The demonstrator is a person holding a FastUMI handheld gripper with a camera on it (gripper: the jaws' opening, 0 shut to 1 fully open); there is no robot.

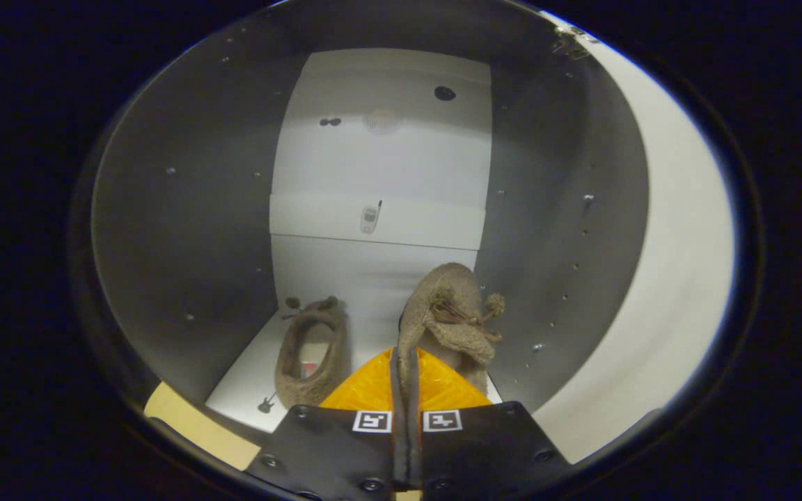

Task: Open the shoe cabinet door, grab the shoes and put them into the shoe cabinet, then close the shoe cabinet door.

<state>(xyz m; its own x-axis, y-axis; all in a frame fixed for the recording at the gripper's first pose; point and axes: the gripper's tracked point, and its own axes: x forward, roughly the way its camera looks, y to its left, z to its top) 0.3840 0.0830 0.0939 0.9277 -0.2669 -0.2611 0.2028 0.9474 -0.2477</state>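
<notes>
Claw (pixel 406 379) pinching the second shoe (pixel 450 320) inside the open cabinet (pixel 185 229); first shoe (pixel 310 351) already in, door closing left.

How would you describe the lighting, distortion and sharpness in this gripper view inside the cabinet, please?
In the gripper view, the white back panel is brightly lit with a soft glare patch, while the grey side walls fall into shade; the fisheye bends those walls into curves; the gripper is shut on the held shoe, which looks reasonably sharp, as does the other shoe on the cabinet floor.
</notes>
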